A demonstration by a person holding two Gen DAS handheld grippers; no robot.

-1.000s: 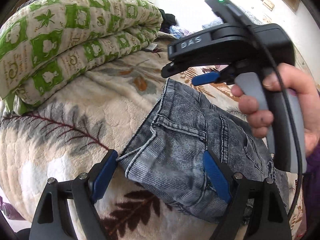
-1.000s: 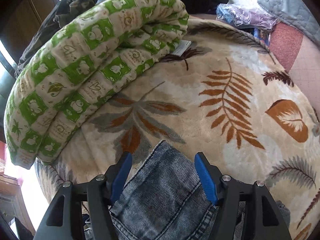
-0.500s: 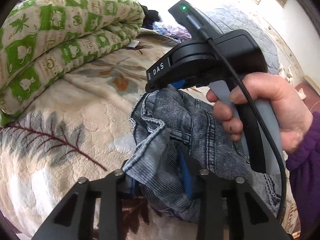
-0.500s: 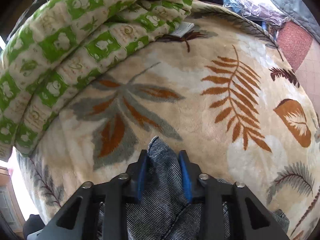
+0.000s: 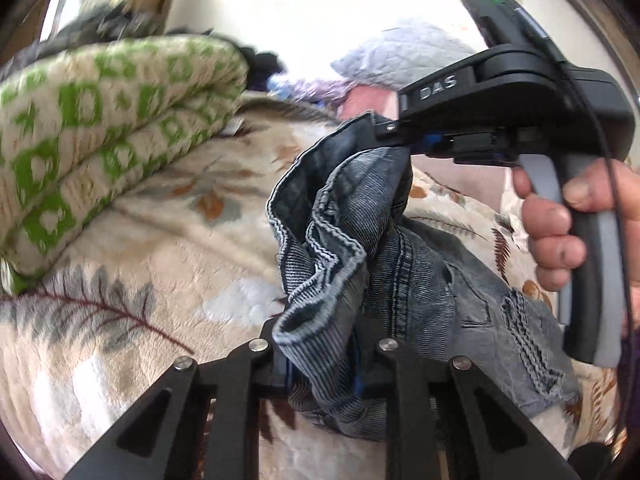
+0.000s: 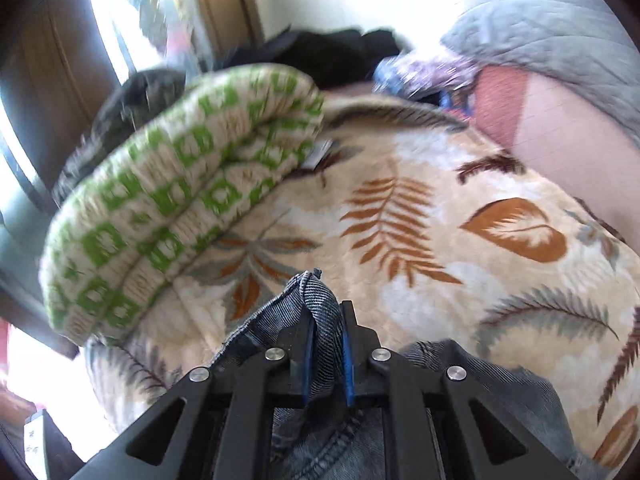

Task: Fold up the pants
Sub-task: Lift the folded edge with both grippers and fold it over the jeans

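Grey-blue denim pants [image 5: 400, 264] lie on a leaf-print blanket [image 5: 168, 240], with their waistband end lifted off it. My left gripper [image 5: 320, 360] is shut on the near corner of the waistband. My right gripper [image 5: 416, 142], held by a hand, is shut on the far corner and holds it higher. In the right wrist view the right gripper [image 6: 326, 344] pinches a bunched fold of the pants [image 6: 316, 300]. The rest of the pants trail down to the right on the blanket [image 6: 440, 240].
A folded green-and-cream quilt [image 5: 100, 140] lies along the left side of the bed and shows in the right wrist view [image 6: 180, 200]. Dark clothes [image 6: 340, 56], a grey quilted cover [image 6: 552, 28] and a pink surface [image 6: 560, 128] lie at the back.
Both grippers went from open around the waistband to shut on it. They then lifted the waistband end off the blanket, bunching the denim.
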